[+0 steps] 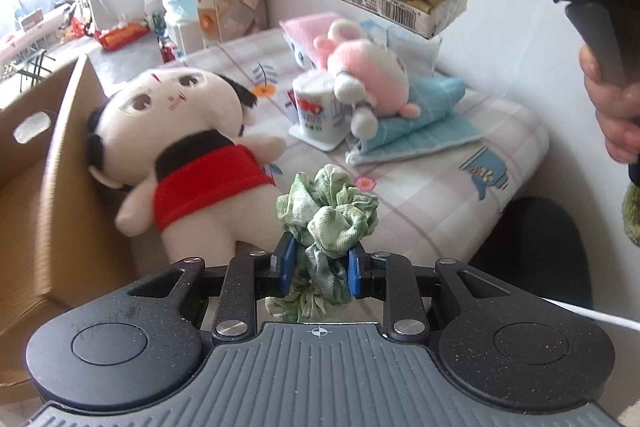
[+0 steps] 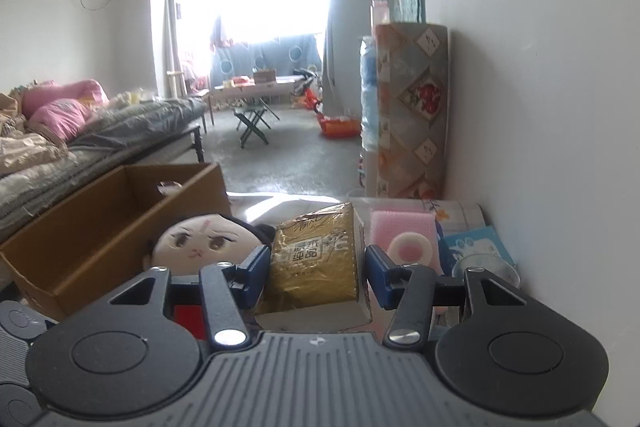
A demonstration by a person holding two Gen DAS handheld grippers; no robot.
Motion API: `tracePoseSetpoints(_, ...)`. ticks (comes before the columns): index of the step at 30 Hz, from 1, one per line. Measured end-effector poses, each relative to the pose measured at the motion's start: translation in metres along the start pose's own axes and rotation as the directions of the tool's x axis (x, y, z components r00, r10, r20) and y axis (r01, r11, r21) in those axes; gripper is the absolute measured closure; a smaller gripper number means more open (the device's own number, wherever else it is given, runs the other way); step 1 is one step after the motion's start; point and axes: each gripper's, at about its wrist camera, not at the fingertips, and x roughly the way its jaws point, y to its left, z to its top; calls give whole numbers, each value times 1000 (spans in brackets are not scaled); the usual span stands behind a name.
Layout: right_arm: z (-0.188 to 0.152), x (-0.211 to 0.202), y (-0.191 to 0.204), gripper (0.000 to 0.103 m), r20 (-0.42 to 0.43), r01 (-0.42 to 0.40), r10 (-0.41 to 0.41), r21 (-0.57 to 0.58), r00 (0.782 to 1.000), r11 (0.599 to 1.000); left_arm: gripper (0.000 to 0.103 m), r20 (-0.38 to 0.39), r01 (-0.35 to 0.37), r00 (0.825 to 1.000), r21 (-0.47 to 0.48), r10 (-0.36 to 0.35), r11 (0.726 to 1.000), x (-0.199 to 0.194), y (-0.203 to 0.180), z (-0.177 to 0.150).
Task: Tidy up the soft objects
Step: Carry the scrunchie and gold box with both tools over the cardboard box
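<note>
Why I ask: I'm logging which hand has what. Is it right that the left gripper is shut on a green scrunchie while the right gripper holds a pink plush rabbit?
Not quite. The left gripper is indeed shut on the green scrunchie, but the right gripper holds a gold tissue pack, as the right wrist view shows. The pink plush rabbit lies on the blue towel.

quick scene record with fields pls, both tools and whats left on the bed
left tool: shut on green scrunchie
right tool: shut on gold tissue pack, held in the air
box: cardboard, open, left of the bed
doll: red top, lying on the bed, head against the box
pink plush: lying on folded blue towel
tissue roll: beside the pink plush
</note>
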Motion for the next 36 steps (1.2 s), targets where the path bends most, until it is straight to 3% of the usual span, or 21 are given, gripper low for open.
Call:
tracePoseSetpoints(5, 15, -25, 30, 48, 62, -108, 109, -12, 992, 994, 79, 52, -4, 999, -40, 6, 999, -40, 9, -4)
tracePoseSetpoints(8, 29, -31, 57, 48, 98, -184, 188, -42, 977, 982, 79, 107, -49, 993, -74, 56, 996, -71, 24, -5)
tracePoseSetpoints(13, 64, -17, 107, 48, 138, -325, 334, -84, 932, 942, 79, 192, -174, 960, -173, 206, 970, -124, 71, -1)
tracePoseSetpoints(17, 97, 16, 146, 48, 127, -434, 440, -76, 889, 898, 79, 205, -252, 930, -249, 306, 935, -144, 120, 6)
tracePoseSetpoints(19, 113, 44, 166, 48, 94, -468, 472, -58, 877, 882, 79, 189, -287, 919, -282, 346, 915, -143, 148, 14)
tracePoseSetpoints(23, 135, 115, 202, 48, -16, -509, 509, 18, 861, 861, 79, 112, -314, 921, -355, 374, 881, -118, 212, 33)
tracePoseSetpoints(25, 141, 153, 218, 48, -76, -502, 505, 54, 860, 863, 79, 64, -348, 914, -386, 401, 855, -99, 244, 41)
tracePoseSetpoints(27, 141, 192, 230, 48, -143, -476, 484, 88, 863, 875, 79, 26, -387, 903, -386, 429, 838, -81, 273, 48)
tracePoseSetpoints(30, 136, 247, 241, 48, -234, -412, 436, 145, 869, 899, 79, -62, -409, 904, -411, 423, 815, -50, 311, 55)
tracePoseSetpoints(33, 127, 292, 244, 48, -314, -354, 407, 213, 858, 911, 79, -156, -452, 890, -420, 428, 787, -21, 340, 56)
tracePoseSetpoints(35, 119, 317, 243, 48, -363, -320, 397, 255, 843, 912, 79, -205, -492, 870, -412, 447, 767, -6, 357, 56)
tracePoseSetpoints(36, 115, 328, 244, 48, -387, -308, 395, 268, 833, 913, 79, -221, -490, 872, -419, 438, 764, 0, 364, 56)
